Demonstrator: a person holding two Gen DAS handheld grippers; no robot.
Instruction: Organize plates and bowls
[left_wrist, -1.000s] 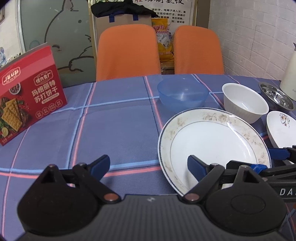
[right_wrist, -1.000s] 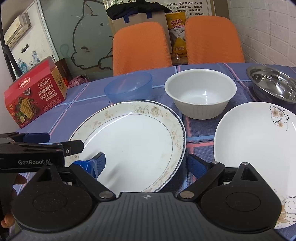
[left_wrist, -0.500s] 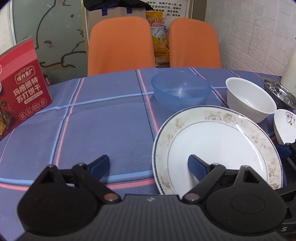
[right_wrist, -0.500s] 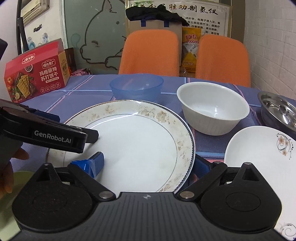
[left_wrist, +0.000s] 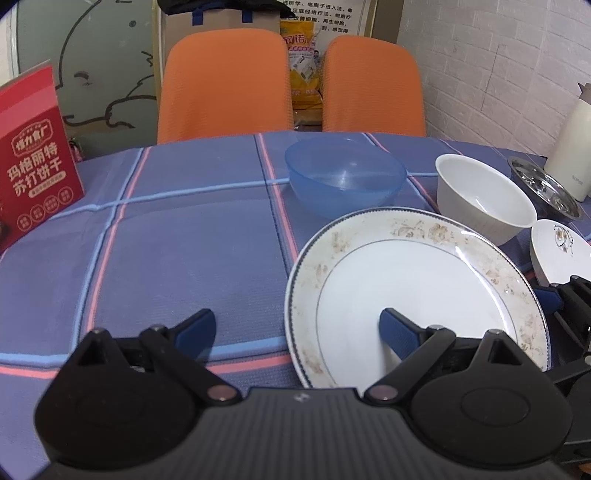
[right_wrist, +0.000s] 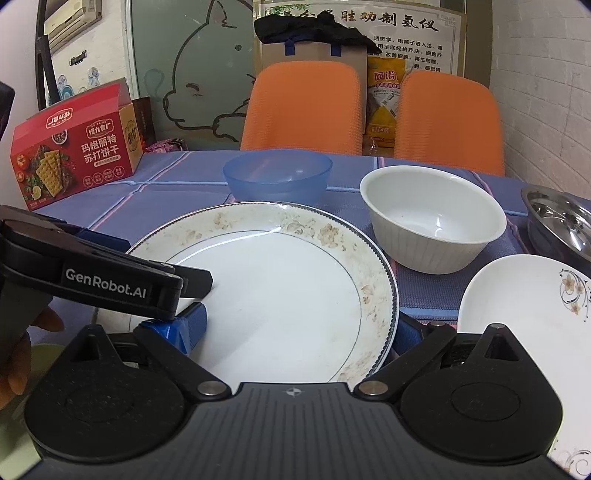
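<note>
both my grippers straddle the big floral-rimmed plate (right_wrist: 280, 291) on a checked tablecloth, neither one clamped on it.

my left gripper (left_wrist: 295, 326) is spread wide, one finger over the plate's well and one over bare cloth; my right gripper (right_wrist: 299, 328) is spread wide too, a finger either side of the plate's near right rim, which i judge is lining up a two-handed lift for stacking. behind the plate sit a blue bowl (right_wrist: 277, 177) and a white bowl (right_wrist: 432, 218); a small flowered plate (right_wrist: 524, 306) and a steel bowl (right_wrist: 557, 218) lie to the right. the blue cloth (left_wrist: 177, 240) has pink and pale stripes. beyond it stand two orange chairs (left_wrist: 225, 81), a red cracker box (right_wrist: 74, 147) and a white brick wall (left_wrist: 491, 66).
</note>
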